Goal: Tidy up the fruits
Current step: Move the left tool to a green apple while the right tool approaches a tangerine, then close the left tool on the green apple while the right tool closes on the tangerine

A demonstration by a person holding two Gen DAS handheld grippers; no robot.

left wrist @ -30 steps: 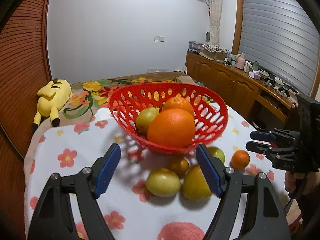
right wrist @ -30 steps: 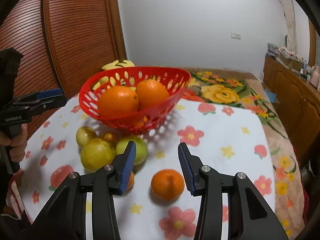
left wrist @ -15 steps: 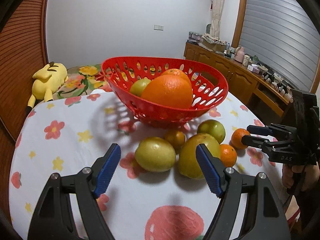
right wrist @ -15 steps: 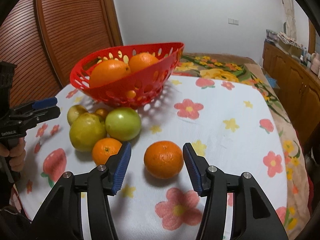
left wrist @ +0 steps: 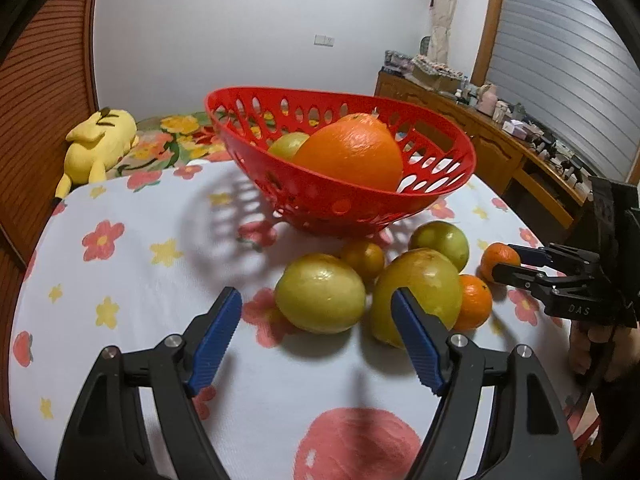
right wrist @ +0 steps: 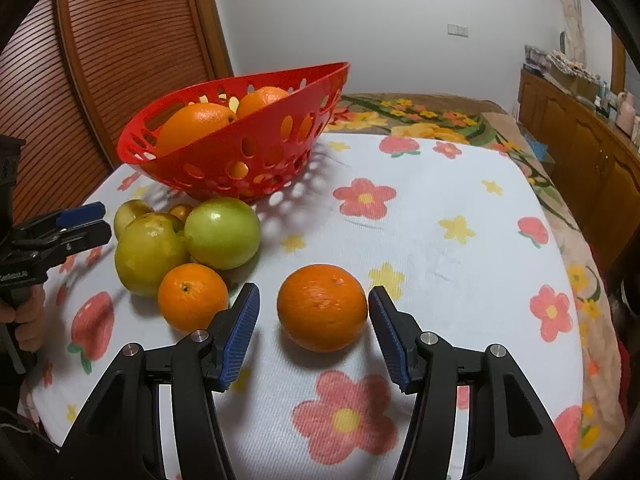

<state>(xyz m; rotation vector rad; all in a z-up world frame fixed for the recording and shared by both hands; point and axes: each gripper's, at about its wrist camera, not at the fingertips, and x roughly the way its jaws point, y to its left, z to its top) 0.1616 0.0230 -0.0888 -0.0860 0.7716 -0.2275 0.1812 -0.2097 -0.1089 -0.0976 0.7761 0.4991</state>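
Note:
A red perforated basket (left wrist: 320, 196) (right wrist: 240, 152) on the flowered tablecloth holds a large orange (left wrist: 352, 156), another orange and a greenish fruit. In front of it lie loose fruits. My left gripper (left wrist: 314, 296) is open just above the cloth, and a yellow-green fruit (left wrist: 320, 292) lies a little beyond its tips. A bigger yellow-green fruit (left wrist: 420, 284) sits behind the right finger. The jaws of my right gripper (right wrist: 314, 290) are opening, with an orange (right wrist: 322, 306) between the pads and a gap on each side. A smaller orange (right wrist: 192, 296) lies left of it.
A green fruit (right wrist: 222, 232) and a small dark one (left wrist: 364, 256) lie by the basket's foot. A yellow plush toy (left wrist: 100, 144) rests on the flowered bedding behind. A wooden sideboard (left wrist: 500, 148) runs along the right, and a slatted wooden panel (right wrist: 120, 60) stands on the left.
Both grippers have sunk toward the tablecloth and come closer to the loose fruits. The right jaws have widened around the orange. The left jaws look the same.

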